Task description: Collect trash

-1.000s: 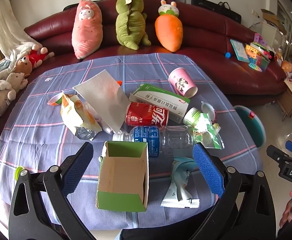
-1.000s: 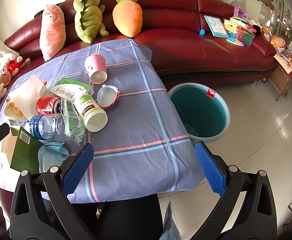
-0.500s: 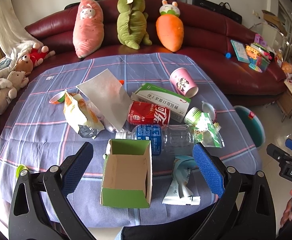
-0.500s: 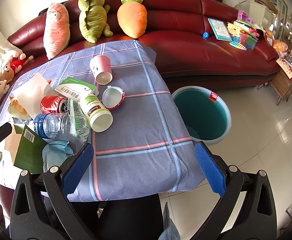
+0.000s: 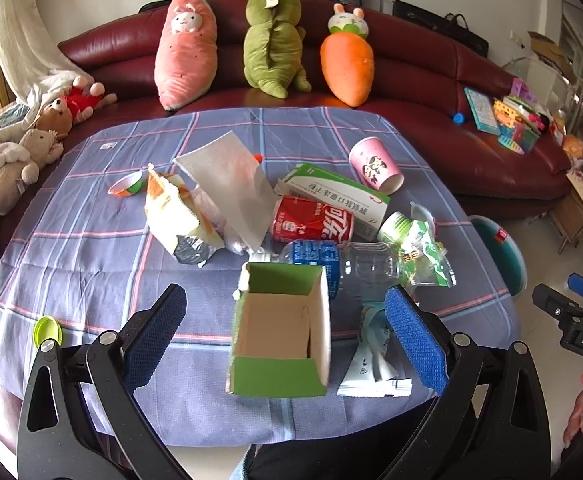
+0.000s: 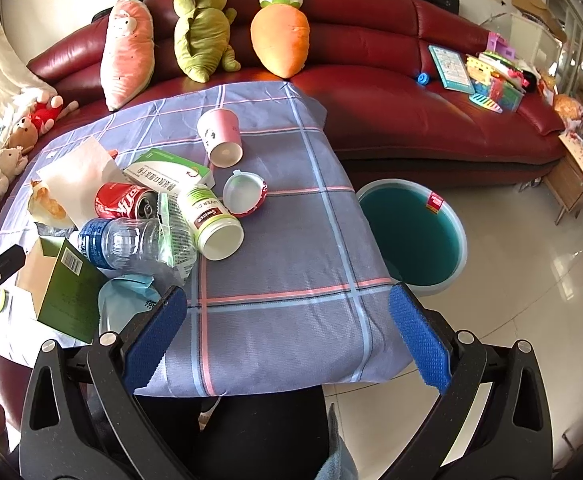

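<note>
Trash lies on a plaid tablecloth [image 5: 91, 248]: an open green carton [image 5: 281, 328], a clear water bottle [image 5: 343, 266], a red cola can [image 5: 311, 224], a pink paper cup [image 5: 375, 166], a white pouch [image 5: 375, 360], a snack bag [image 5: 175, 216]. My left gripper [image 5: 285, 334] is open and empty, its fingers on either side of the green carton. My right gripper [image 6: 287, 334] is open and empty over the table's near right corner. A teal bin [image 6: 409, 236] stands on the floor to the right of the table.
A green-and-white box [image 6: 171, 174], a white jar [image 6: 213, 222], a lid [image 6: 245, 192] and a white napkin [image 5: 227, 184] also lie on the table. A red sofa [image 6: 391, 80] with plush toys [image 5: 271, 40] runs behind it. Tiled floor [image 6: 531, 280] is on the right.
Both grippers have moved slightly forward and the views have shifted a little; the green carton now sits more centrally between the left fingers. Nothing was grasped.
</note>
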### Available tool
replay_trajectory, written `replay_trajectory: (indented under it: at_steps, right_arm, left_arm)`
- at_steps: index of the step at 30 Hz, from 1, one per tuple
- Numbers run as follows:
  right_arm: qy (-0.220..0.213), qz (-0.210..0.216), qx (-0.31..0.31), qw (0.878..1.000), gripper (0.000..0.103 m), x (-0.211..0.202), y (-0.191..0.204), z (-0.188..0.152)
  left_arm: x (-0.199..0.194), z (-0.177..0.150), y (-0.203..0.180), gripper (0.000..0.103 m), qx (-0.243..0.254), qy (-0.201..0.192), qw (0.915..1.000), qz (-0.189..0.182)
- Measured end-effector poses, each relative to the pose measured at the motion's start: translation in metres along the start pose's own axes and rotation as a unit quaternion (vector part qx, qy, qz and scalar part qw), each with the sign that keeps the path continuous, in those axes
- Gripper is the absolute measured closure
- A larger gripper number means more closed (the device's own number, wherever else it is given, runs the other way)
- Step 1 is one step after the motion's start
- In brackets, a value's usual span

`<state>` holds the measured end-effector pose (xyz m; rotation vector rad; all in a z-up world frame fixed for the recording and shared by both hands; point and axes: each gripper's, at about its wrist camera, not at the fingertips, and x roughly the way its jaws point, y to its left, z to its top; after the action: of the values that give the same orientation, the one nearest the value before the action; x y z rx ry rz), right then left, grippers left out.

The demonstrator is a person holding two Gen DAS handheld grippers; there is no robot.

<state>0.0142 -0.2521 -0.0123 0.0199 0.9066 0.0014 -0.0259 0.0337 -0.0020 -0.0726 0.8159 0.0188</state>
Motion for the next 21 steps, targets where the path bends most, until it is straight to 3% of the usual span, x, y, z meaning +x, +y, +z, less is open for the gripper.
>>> replay_trajectory:
  at_steps: [6, 12, 17, 21]
  right_arm:
    - [0.002, 0.007, 0.000, 1.000, 0.006, 0.001, 0.002, -0.001]
    - [0.008, 0.019, 0.000, 1.000, 0.006, 0.005, 0.005, -0.002]
    - [0.019, 0.022, 0.001, 1.000, 0.006, 0.014, 0.007, -0.007]
    - [0.033, 0.021, -0.003, 0.999, 0.006, 0.025, 0.009, -0.010]
  left_arm:
    - [-0.004, -0.023, 0.013, 0.004, 0.000, 0.025, 0.9995, -0.021]
    - [0.016, -0.041, 0.019, 0.004, 0.002, 0.064, 0.9972, -0.039]
    - [0.040, -0.052, 0.020, 0.004, 0.001, 0.085, 0.9957, -0.036]
    - [0.055, -0.058, 0.017, 0.004, 0.011, 0.077, 0.9968, -0.021]
